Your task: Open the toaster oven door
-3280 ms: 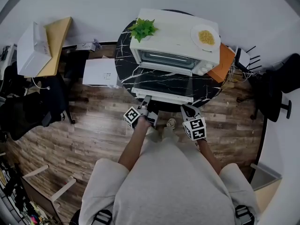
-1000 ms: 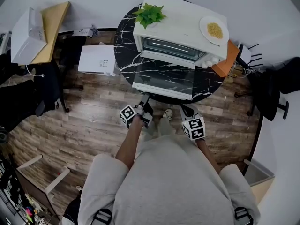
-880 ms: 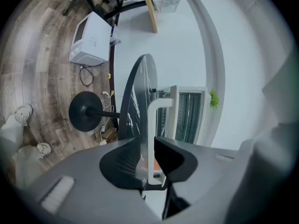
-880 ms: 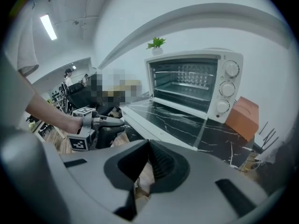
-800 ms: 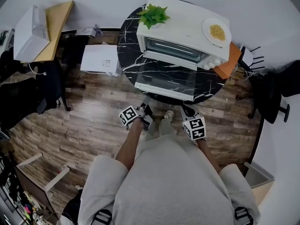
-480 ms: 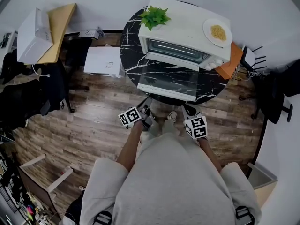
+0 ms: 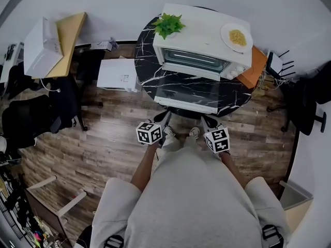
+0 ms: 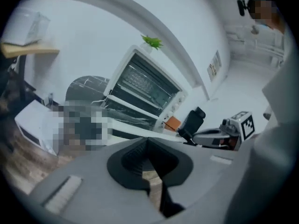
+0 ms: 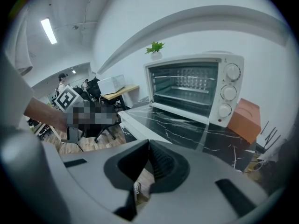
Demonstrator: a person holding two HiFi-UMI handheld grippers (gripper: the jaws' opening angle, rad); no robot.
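The toaster oven stands at the far edge of the round marble table. Its door already hangs fully down, lying flat over the table's near half, with its front rail about at the near edge. The cavity and rack show plainly in both gripper views. On the oven's roof are a small plant on the left and a plate of yellow food on the right. An orange box sits at the table's right edge.

Both grippers hang off the table, just short of its near edge. The left gripper has just been closing its jaws, and they now meet with nothing between them. The right gripper also has its jaws pressed together on nothing.

The opening looks done. What remains is probably to keep both grippers clear of the door's rail and draw them back, not upward, so nothing nudges the door up.
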